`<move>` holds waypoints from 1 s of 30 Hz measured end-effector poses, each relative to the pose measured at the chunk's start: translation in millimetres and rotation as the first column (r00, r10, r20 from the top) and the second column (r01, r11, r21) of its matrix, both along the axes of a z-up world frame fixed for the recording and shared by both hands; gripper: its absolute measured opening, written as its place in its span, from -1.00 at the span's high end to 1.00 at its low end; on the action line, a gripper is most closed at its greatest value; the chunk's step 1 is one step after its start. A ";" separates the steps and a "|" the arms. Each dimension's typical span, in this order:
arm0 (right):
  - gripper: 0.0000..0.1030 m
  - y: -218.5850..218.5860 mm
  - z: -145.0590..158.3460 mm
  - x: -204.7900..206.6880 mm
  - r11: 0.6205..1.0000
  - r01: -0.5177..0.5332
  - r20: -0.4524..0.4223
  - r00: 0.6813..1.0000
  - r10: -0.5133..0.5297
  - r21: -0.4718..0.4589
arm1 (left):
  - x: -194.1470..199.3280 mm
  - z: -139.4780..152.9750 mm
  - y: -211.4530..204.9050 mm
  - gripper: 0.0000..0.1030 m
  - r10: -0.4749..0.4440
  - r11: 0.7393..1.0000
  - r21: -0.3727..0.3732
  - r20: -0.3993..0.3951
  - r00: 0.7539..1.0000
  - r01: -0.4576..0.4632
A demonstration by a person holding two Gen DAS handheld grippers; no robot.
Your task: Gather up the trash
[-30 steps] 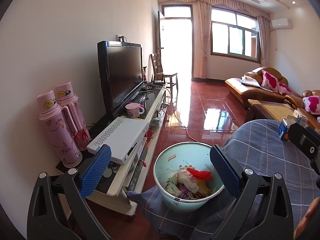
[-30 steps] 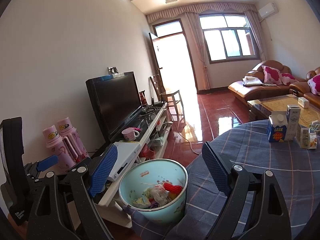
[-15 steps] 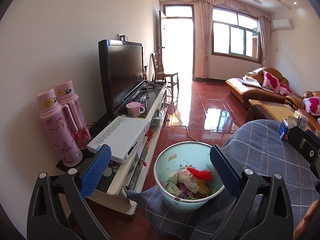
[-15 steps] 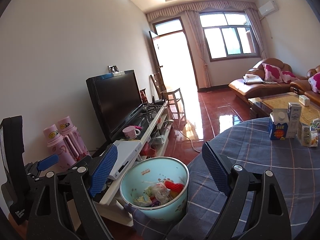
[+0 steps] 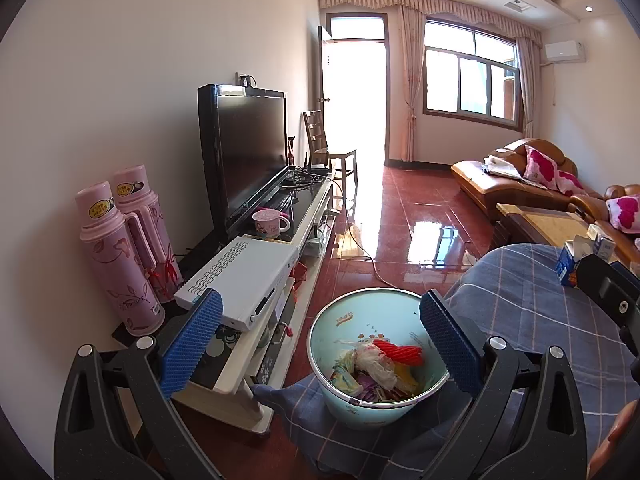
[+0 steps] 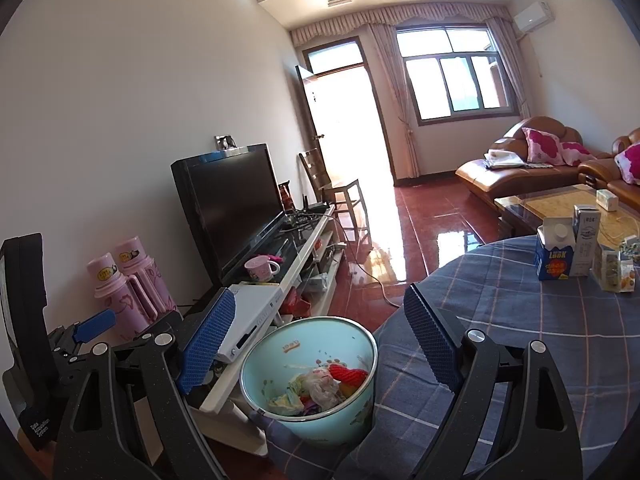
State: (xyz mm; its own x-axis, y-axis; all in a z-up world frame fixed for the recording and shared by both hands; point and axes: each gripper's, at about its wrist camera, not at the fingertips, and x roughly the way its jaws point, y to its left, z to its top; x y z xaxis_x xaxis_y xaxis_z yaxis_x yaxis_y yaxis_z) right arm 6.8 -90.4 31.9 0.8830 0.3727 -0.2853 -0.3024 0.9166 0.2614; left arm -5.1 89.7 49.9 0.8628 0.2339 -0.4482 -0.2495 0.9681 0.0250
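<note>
Both tongs hang over the edge of the table, each spread wide with nothing between its blue ribbed pads. The left gripper point(image 5: 318, 348) looks down on the pale blue waste bin point(image 5: 360, 410), which sits just below and between its fingers, nearer the right-hand pad; the right gripper point(image 6: 320, 344) sees the same bin point(image 6: 352, 416) low between its own fingers, a little toward the left pad. The bin stands at the table's edge, the blue checked tablecloth point(image 6: 520, 340) bunching around its base, and inside lies a heap of crumpled wrappers point(image 5: 372, 372) with a red net-like piece point(image 5: 400, 354) on top. Beyond the left gripper's left pad a white set-top box point(image 5: 244, 276) rests on the white TV stand point(image 5: 236, 372), with a pink mug point(image 5: 270, 224) and a black television point(image 5: 250, 152) farther along and two pink thermos flasks point(image 5: 124, 256) against the wall out to the left. Far to the right gripper's right, well apart from the bin, a blue milk carton point(image 6: 554, 254) stands upright on the cloth just beside a taller white carton point(image 6: 586, 240) and a small clear packet point(image 6: 612, 270). In the right wrist view the left gripper's body point(image 6: 60, 344) shows at the far left
</note>
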 end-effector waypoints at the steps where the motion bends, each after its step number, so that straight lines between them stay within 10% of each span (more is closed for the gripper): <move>1: -0.66 0.1 0.0 0.0 1.000 -0.001 0.000 1.000 0.001 0.001 | 0.3 -0.3 0.0 -0.88 0.000 1.000 0.000 -0.001 1.000 0.000; 30: -0.66 0.2 -2.9 -3.0 1.000 0.007 -0.008 1.000 -0.007 0.008 | -1.2 3.2 0.3 -0.88 -0.002 1.000 -0.009 0.013 1.000 0.002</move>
State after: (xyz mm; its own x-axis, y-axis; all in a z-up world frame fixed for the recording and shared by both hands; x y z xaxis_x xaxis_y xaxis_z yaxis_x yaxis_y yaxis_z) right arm 3.9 -90.2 29.0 0.8833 0.3690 -0.2891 -0.2940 0.9165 0.2713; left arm -6.4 89.9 53.2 0.8691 0.2278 -0.4391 -0.2474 0.9688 0.0131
